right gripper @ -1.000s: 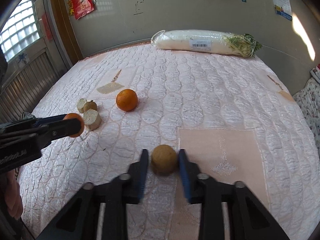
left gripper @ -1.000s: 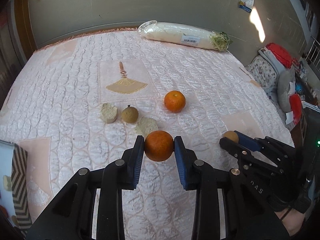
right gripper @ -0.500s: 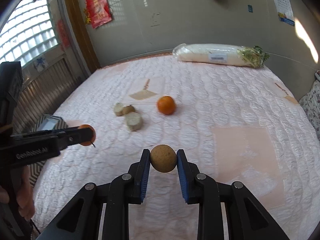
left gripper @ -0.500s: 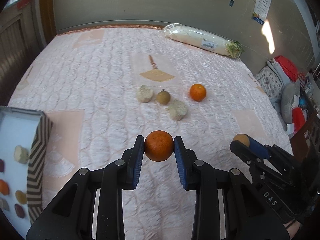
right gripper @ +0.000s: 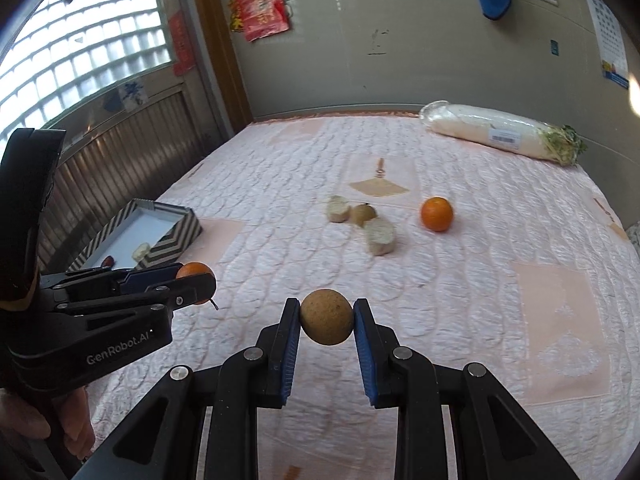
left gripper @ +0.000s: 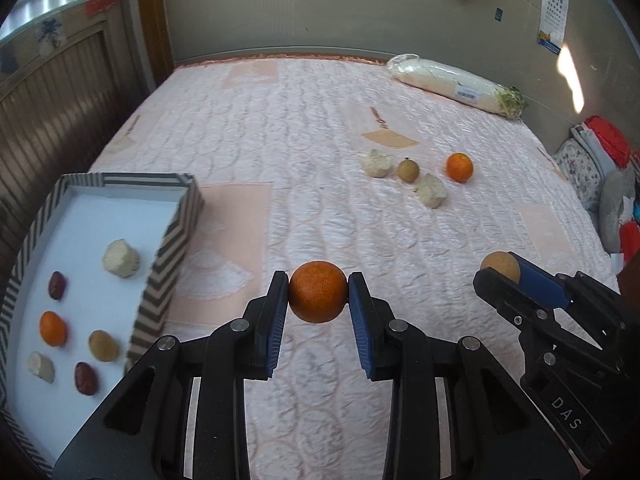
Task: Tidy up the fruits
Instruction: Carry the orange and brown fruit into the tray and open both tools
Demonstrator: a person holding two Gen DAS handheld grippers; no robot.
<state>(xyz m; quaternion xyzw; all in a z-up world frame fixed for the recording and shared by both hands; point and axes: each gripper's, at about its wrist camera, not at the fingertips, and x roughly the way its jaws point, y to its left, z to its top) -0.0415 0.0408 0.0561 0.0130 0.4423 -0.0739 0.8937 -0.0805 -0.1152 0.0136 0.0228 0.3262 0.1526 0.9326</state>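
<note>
Two fruits held up over the bed, one in each gripper

In the left wrist view, a striped tray (left gripper: 168, 264) with a few fruits already in it is seen at the lower left; at bottom centre an orange (left gripper: 318, 292) is pinched by the left gripper (left gripper: 318, 294), and at the lower right a brown round fruit (left gripper: 498, 266) is clamped in the right gripper (left gripper: 502, 270). Four more pieces are left on the quilted bed (left gripper: 320, 140) at the upper right, incl. another orange (left gripper: 459, 167).
</note>
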